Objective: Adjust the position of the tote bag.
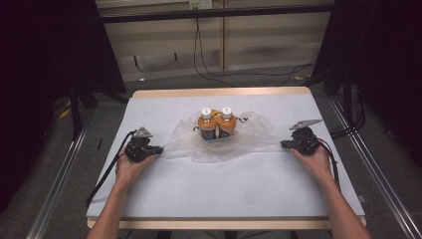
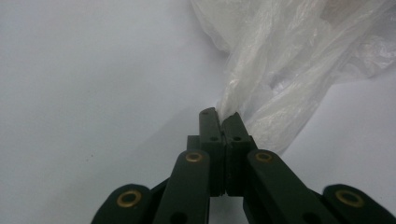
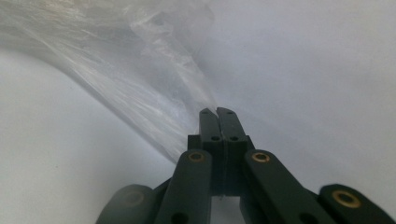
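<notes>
Left hand-held gripper (image 1: 158, 149): jaws fully closed, pinching a gathered edge of the thin, clear, crumpled plastic bag (image 1: 249, 130). In the left gripper view the film bunches into a twisted strand right at the tips of the left hand-held gripper (image 2: 220, 114) and fans out ahead of them and to their right.

Right hand-held gripper (image 1: 283, 144): jaws likewise closed, clamped on the opposite edge of the same bag. In the right gripper view the film (image 3: 140, 84) runs stretched from the tips of the right hand-held gripper (image 3: 217, 112) up and away to their left.

Bag lies spread on the pale grey worktop (image 1: 224, 189), between the two hand-held grippers, each edge drawn out toward its gripper.

Two small bottles with orange contents and white caps (image 1: 216, 122) stand upright, side by side and touching, on the middle of the bag, roughly midway between the grippers and slightly beyond their tips.

Both hands rest low at the worktop, well apart.
</notes>
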{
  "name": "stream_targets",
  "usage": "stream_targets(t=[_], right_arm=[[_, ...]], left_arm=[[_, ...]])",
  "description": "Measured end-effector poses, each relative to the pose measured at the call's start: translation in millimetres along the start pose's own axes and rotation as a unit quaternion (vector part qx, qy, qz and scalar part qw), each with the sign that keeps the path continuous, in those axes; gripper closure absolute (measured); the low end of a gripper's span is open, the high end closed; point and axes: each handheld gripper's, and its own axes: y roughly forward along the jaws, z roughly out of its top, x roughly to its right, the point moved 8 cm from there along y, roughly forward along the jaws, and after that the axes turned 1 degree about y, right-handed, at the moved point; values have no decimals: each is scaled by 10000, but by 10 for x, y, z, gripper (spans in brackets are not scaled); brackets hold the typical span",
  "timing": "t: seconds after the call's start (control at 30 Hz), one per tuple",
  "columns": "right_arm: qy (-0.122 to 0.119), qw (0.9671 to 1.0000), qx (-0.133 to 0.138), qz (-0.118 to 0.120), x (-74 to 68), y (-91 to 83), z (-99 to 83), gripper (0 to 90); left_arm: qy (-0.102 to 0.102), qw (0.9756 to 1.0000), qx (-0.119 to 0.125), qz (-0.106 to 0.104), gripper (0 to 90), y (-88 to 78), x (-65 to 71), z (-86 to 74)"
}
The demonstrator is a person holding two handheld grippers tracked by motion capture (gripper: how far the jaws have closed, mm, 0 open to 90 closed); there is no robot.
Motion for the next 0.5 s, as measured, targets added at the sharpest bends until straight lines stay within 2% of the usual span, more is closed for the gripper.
stream_targets(t=[0.2,0.27,0.3,0.33,0.37,0.4,0.43,0.47,0.5], right_arm=[[141,9996,235,36,0,-8,-34,900],[142,9996,250,-49,-16,-9,-36,876],[131,9994,307,-108,-27,-14,-23,782],[131,9994,307,-108,-27,-14,-23,782],[120,9993,359,-74,-42,-15,-9,742],[100,9988,479,-19,-67,-40,26,686],[100,9988,479,-19,-67,-40,26,686],[122,9982,579,54,-88,-59,50,659],[204,9967,786,78,-102,-105,99,578]], left_arm=[[-206,9995,188,-151,868,-15,-4,-31],[-82,9998,155,-79,813,-35,-3,-41],[-94,9997,206,-102,722,-53,22,-32],[-94,9997,206,-102,680,-53,22,-32],[-70,9995,256,-156,680,-69,33,-24],[-130,9991,390,-28,616,-119,14,8],[-130,9991,390,-28,563,-119,14,8],[-175,9987,483,48,563,-148,-10,25],[-246,9980,585,20,490,-175,-18,41]])
